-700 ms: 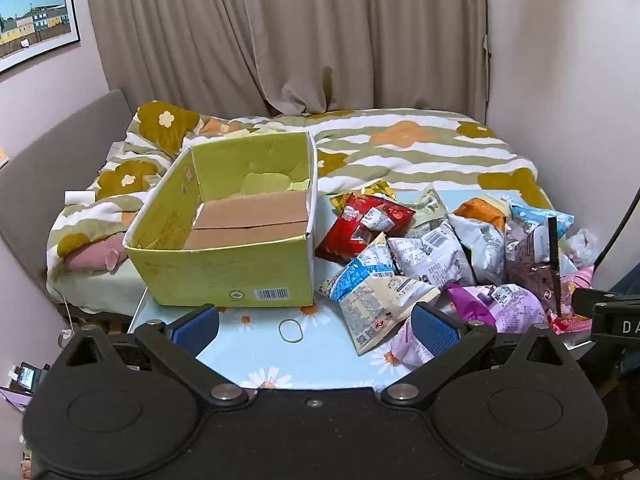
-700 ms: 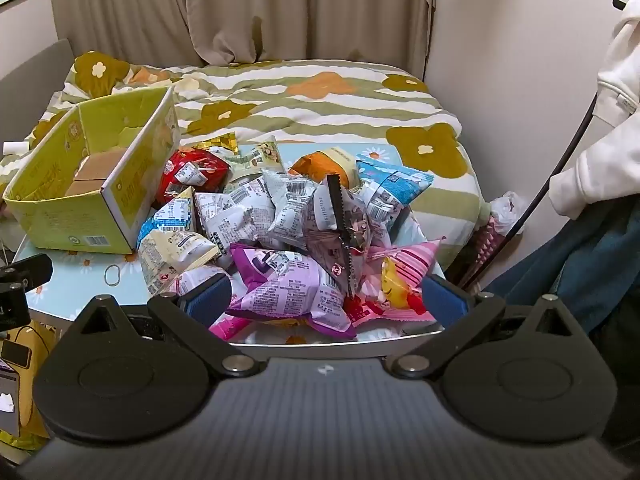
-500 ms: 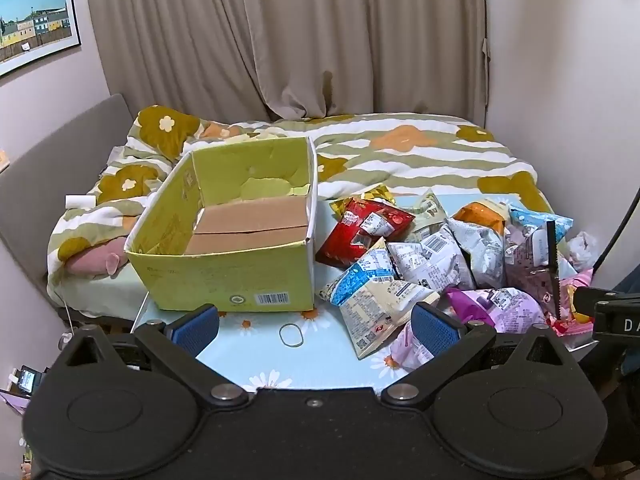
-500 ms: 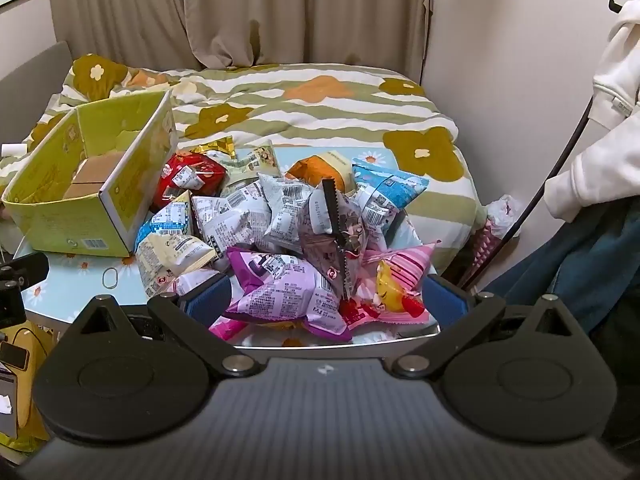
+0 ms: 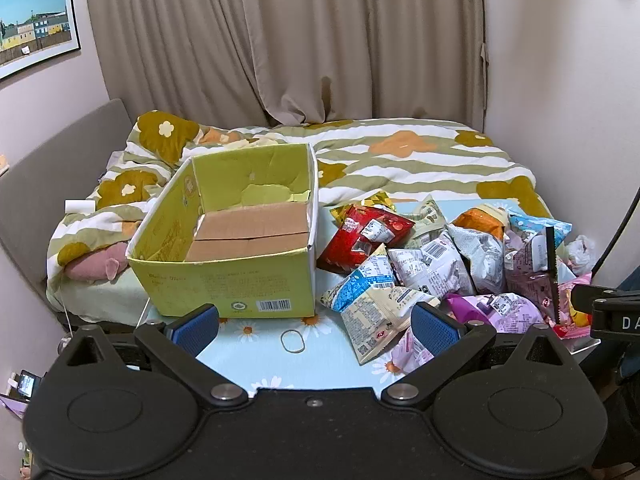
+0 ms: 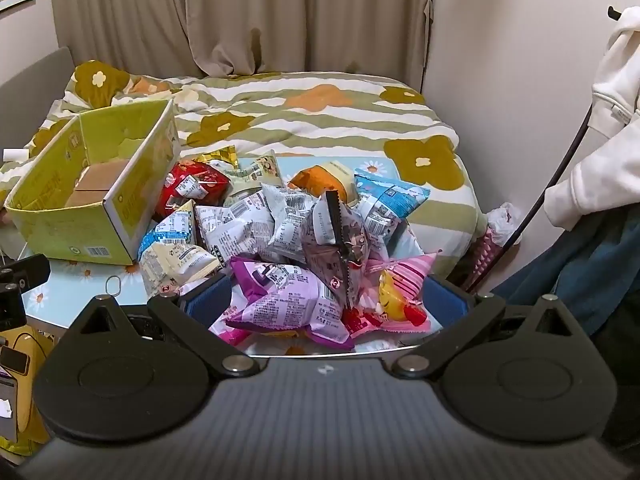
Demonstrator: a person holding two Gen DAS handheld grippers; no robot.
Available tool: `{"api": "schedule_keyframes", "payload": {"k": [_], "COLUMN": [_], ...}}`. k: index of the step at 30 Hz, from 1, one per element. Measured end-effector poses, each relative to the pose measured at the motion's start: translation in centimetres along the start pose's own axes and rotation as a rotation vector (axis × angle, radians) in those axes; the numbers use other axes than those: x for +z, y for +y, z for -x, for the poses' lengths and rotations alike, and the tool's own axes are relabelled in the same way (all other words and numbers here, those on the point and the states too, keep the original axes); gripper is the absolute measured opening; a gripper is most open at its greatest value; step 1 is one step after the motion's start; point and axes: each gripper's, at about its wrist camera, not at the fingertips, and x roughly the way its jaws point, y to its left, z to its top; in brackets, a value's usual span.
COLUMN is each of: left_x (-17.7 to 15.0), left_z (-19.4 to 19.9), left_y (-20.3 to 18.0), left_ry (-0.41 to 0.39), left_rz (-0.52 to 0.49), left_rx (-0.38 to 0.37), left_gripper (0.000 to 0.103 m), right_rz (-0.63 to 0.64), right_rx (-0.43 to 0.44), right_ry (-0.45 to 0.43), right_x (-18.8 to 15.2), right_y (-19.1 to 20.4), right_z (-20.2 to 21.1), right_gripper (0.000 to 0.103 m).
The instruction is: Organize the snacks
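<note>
Snack packets [image 5: 432, 264] lie heaped on the floral table [image 5: 320, 364], just right of the empty yellow-green box [image 5: 236, 240]. Left of that box I see my left gripper [image 5: 316, 326] spread wide, holding nothing. Right of it, over the heap, my right gripper [image 6: 326, 300] gapes empty around a purple packet [image 6: 288, 300].

L wrist cam: angled down, near box [image 5: 224, 264] | R: over snack pile [image 6: 288, 240] | shared: both, bed [image 6: 320, 120]
</note>
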Motion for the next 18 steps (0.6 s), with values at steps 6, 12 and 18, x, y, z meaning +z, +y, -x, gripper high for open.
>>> {"api": "schedule_keyframes", "payload": {"k": [6,12,18], "left_x": [-0.03,-0.02,0.03], "left_z": [-0.07,-0.11,-0.14], "left_y": [-0.03,-0.02,-0.07], "left_ry": [0.0,-0.002,-0.002], "left_rz": [0.0,-0.003,-0.002], "left_rx": [0.0,-0.004,-0.005], "left_gripper": [0.103,0.103,0.103], "right_rz": [-0.003,-0.002,-0.001], "right_rx": [-0.001,-0.002,0.0], "right_ry": [-0.009,-0.008,-0.008], "right_x": [0.01,0.02,-0.02], "right_y": [0.09,0.14,0.11], "right_z": [0.02,0.02,0.03], "right_gripper": [0.103,0.103,0.103]}}
